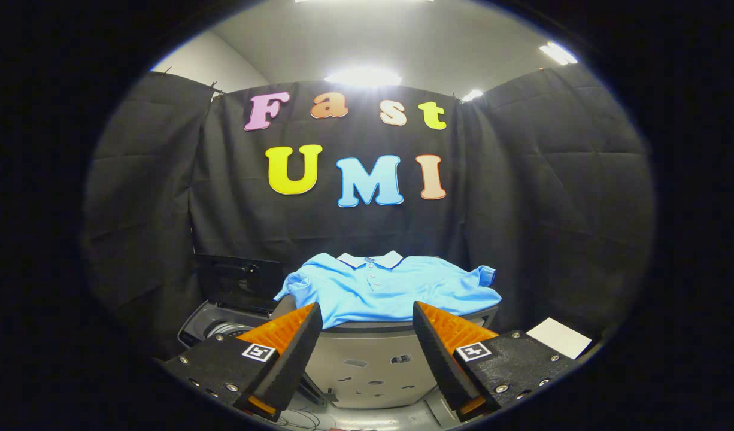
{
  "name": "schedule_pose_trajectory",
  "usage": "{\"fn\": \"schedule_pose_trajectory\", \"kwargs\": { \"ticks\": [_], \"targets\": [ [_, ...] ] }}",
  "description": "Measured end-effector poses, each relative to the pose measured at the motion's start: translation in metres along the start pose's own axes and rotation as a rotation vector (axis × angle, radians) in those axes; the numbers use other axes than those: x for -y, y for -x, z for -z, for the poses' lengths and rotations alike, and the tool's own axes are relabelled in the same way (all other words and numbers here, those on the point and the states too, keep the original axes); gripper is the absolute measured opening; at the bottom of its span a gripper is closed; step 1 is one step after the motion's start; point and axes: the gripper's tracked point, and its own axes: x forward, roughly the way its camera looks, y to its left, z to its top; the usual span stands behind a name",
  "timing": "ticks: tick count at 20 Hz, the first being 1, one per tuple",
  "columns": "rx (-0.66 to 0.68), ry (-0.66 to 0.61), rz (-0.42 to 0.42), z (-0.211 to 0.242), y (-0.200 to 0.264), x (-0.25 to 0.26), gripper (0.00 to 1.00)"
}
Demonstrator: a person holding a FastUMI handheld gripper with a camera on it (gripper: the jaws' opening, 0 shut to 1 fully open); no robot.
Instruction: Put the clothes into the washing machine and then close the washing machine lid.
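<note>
Lying spread flat on a grey raised surface (pixel 367 328), collar toward the far wall: a light-blue polo shirt (pixel 391 287), just beyond the fingertips and centred on the gap between them. Resting untouched, one sleeve hanging off the left edge, the other bunched at the right.

Held wide and empty, the hand-held gripper (pixel 367 323), orange-faced fingers (pixel 289 329) apart, nothing between them but the surface's front edge. Judged the first step: reaching for the clothes, pick-up not yet made.

Calling next for a push forward and slightly up over the edge, then a pinch on a fold of cloth near the hem or middle; likely best to gather enough fabric that the shirt does not trail when lifted.

Sitting lower and to the left of the shirt: the washing machine (pixel 223 326), its dark lid (pixel 238 278) standing open and upright behind the drum opening. Needing afterwards a carry leftward and down into that opening, then the lid swung shut.

Standing in the way: little. Possibly the dangling left sleeve catching on the machine's rim or the raised lid. Lying to the near right, a white card (pixel 560 336), clear of the path.
</note>
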Motion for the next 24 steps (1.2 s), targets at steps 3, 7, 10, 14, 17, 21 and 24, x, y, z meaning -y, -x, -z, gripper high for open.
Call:
{"fn": "schedule_pose_trajectory", "kwargs": {
  "ticks": [3,7,10,14,17,21,24],
  "targets": [
    [-0.055,0.008,-0.006,-0.002,-0.044,0.002,0.94],
    [-0.126,0.027,-0.022,0.003,-0.097,0.002,0.94],
    [-0.186,0.010,-0.038,0.011,-0.129,0.001,0.94],
    [-0.266,-0.035,-0.057,0.021,-0.164,0.004,0.95],
    [-0.336,-0.099,-0.089,0.034,-0.182,0.003,0.94],
    [-0.368,-0.121,-0.119,0.046,-0.189,0.000,0.94],
    [-0.345,-0.067,-0.117,0.048,-0.189,0.000,0.93]
  ]
}}
